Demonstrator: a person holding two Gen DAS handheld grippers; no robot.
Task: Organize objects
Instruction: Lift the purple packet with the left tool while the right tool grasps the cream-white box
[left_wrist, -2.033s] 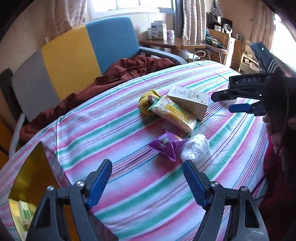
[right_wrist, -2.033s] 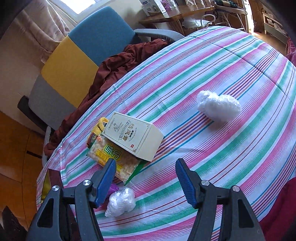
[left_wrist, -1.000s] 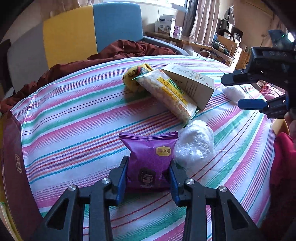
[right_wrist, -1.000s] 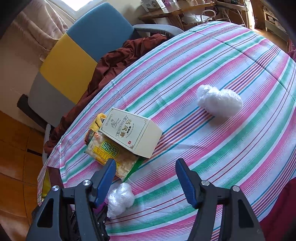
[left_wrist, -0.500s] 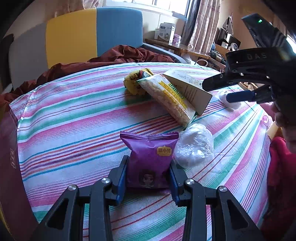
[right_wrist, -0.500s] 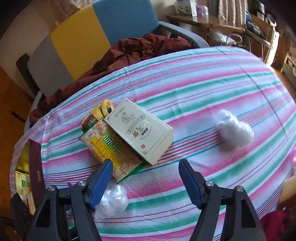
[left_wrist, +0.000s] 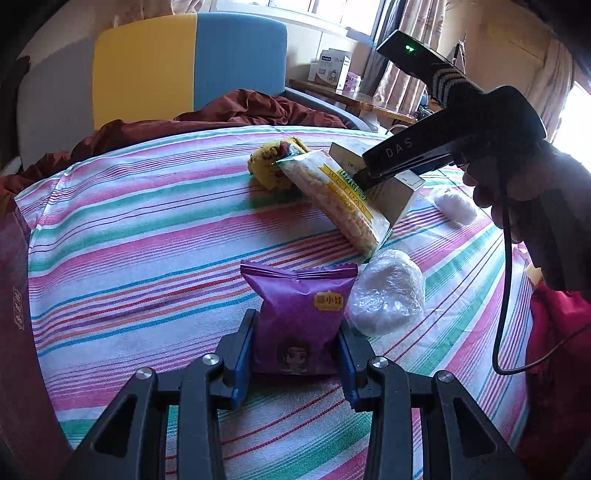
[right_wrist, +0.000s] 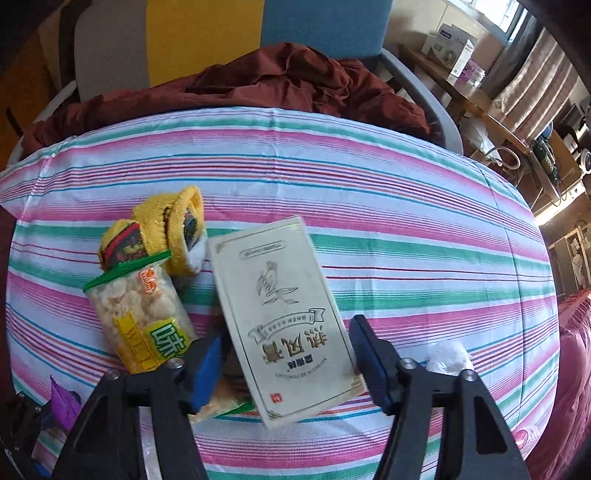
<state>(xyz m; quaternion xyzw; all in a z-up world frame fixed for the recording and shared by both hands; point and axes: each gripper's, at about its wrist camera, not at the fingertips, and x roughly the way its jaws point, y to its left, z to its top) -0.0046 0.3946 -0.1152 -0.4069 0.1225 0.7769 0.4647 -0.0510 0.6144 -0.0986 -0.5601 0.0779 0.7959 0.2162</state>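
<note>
The left gripper (left_wrist: 297, 354) is clamped on a purple snack packet (left_wrist: 300, 314), both blue pads pressed into its sides, with the packet standing upright on the striped cloth (left_wrist: 147, 236). Touching the packet's right side sits a white plastic-wrapped lump (left_wrist: 386, 291).

Farther off, the right gripper (right_wrist: 286, 363) has just been closing its jaws around a cream box (right_wrist: 284, 314). The box is between the pads, but there looks to be a sliver of gap on each side, so it probably isn't squeezed yet. The box is tilted, with its left side over a bag of puffed snacks (right_wrist: 142, 317). A yellow knitted thing (right_wrist: 166, 229) is tucked at the bag's far end, touching it. A second white lump (left_wrist: 454, 205) lies on its own to the right, apart from the pile.

As for tidying, it looks like early days. Nothing seems sorted anywhere yet: two items are being picked up, while the snack bag, knitted thing and both lumps are untouched. A dark red box edge (left_wrist: 14, 314) at the far left might be where stuff goes, but that's only a guess.
</note>
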